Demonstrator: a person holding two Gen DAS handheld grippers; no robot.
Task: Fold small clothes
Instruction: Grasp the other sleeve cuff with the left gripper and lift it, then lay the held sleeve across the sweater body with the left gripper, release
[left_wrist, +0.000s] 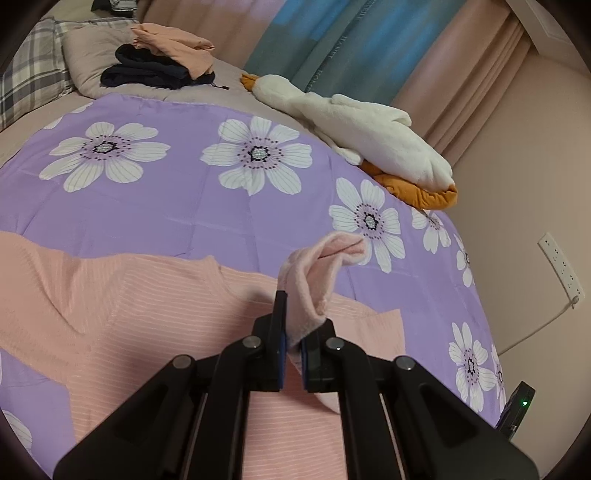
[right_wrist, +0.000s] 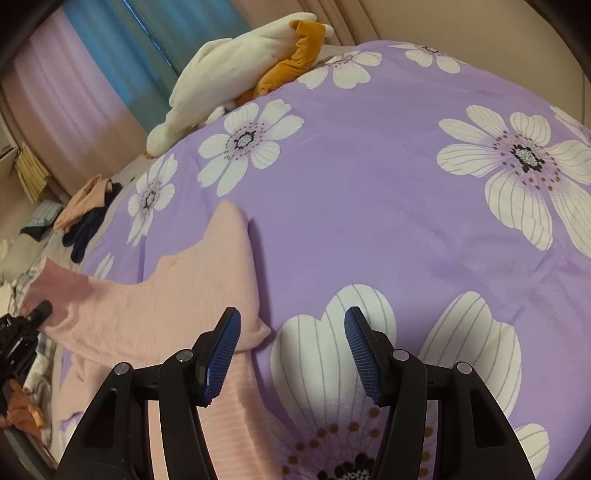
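Left tool (left_wrist: 291, 332) clenched on ribbed pink top's (left_wrist: 129, 306) fleecy cuff — right tool (right_wrist: 291, 347) released.

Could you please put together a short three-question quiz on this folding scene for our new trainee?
1. True or false: the left gripper is shut on a fold of the pink garment.
2. Multiple choice: what lies between the right gripper's fingers? A) a sleeve of the garment B) only the flowered purple bedspread beneath, nothing gripped C) the white plush goose
3. Fill in: beyond the bedspread, a peach garment lies on top of a ____ one in the pile of clothes.

Key
1. True: pink fabric is pinched between the shut jaws.
2. B: the jaws stand open and hold nothing.
3. Dark, navy or black.
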